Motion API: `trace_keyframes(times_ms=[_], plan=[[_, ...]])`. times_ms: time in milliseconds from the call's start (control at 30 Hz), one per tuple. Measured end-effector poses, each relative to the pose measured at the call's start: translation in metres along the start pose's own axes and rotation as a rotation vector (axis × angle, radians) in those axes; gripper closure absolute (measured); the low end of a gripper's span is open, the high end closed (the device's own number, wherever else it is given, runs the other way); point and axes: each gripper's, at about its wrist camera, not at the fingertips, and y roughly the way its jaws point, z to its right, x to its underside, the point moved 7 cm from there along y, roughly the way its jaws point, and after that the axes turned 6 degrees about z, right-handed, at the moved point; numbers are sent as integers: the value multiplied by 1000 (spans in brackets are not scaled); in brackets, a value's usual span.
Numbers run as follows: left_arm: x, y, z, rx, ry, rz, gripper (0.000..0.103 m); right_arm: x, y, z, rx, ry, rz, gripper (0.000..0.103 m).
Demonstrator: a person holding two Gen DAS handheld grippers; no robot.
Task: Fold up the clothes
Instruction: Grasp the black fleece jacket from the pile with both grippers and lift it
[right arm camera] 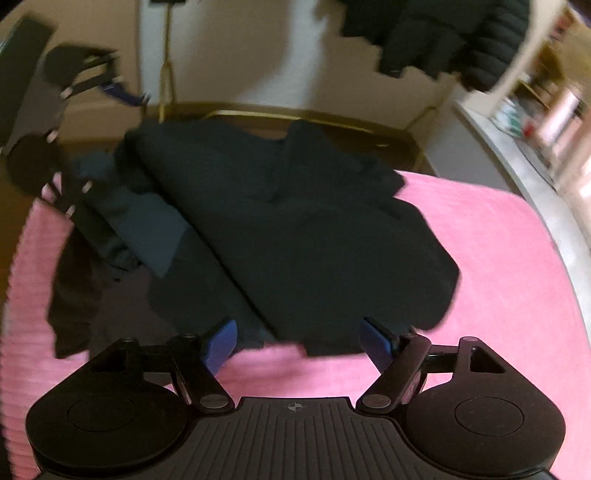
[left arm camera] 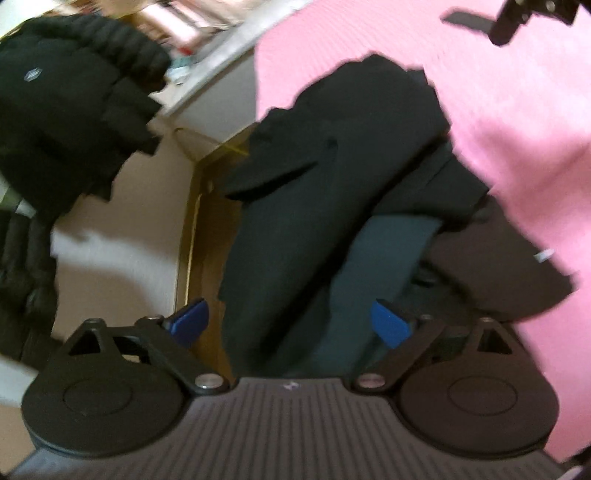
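A pile of dark clothes lies on a pink bedcover [right arm camera: 480,258]. On top is a black garment [right arm camera: 295,229], also in the left wrist view [left arm camera: 332,155]. A dark blue garment [right arm camera: 147,225] lies under it, also in the left wrist view [left arm camera: 373,273]. A brownish-black piece [left arm camera: 495,266] lies beside them. My left gripper [left arm camera: 290,323] is open, its blue pads over the pile's edge, holding nothing. It also shows in the right wrist view [right arm camera: 125,94]. My right gripper [right arm camera: 299,345] is open just before the black garment's near edge. The frames are blurred.
A black puffer jacket [left arm camera: 74,110] hangs at the wall, also in the right wrist view [right arm camera: 443,33]. A golden-brown bed frame [right arm camera: 295,112] runs along the bed's far side. A grey shelf edge [right arm camera: 524,173] with clutter stands to the right.
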Motion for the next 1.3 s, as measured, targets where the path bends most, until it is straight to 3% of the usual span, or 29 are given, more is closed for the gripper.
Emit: trace_keyframes(times_ms=[133,233,267,300,333,367,400,433,500,633,733,867,1000,1167,1300], plan=[[14,58,-5,36,75,1,29,-11,53,-8,-32,-93,-9,26],[20,78,-3,83,107,13,40,-17,83,-10,-34,-144,-21,28],[21,81,-3,94,114,20,45,-18,90,-9,-31,-152,-28,34],[22,83,-3,104,121,27,48,-19,97,-8,-47,-144,-42,58],[22,86,-3,115,129,34,50,-20,101,-7,-71,-125,-55,70],[23,89,-3,125,136,41,60,-23,100,-6,-72,-119,-57,74],[24,92,-4,136,143,48,77,-25,99,-5,-72,-111,-57,93],[23,92,-7,139,137,55,86,-29,93,-2,-64,-93,-48,100],[14,85,-23,127,80,67,96,-42,71,11,-27,-46,-4,100],[-14,54,-59,105,-12,137,98,-56,-10,50,39,102,122,101],[-44,5,-70,93,-19,238,98,-39,-81,64,69,189,182,101],[-80,-83,-42,141,3,354,98,32,-174,56,94,260,195,101],[-107,-171,31,267,12,420,98,145,-256,37,123,366,163,101],[-133,-263,172,461,32,427,98,294,-348,5,157,500,106,101],[-159,-321,307,607,45,385,98,425,-414,-13,200,609,-12,101]])
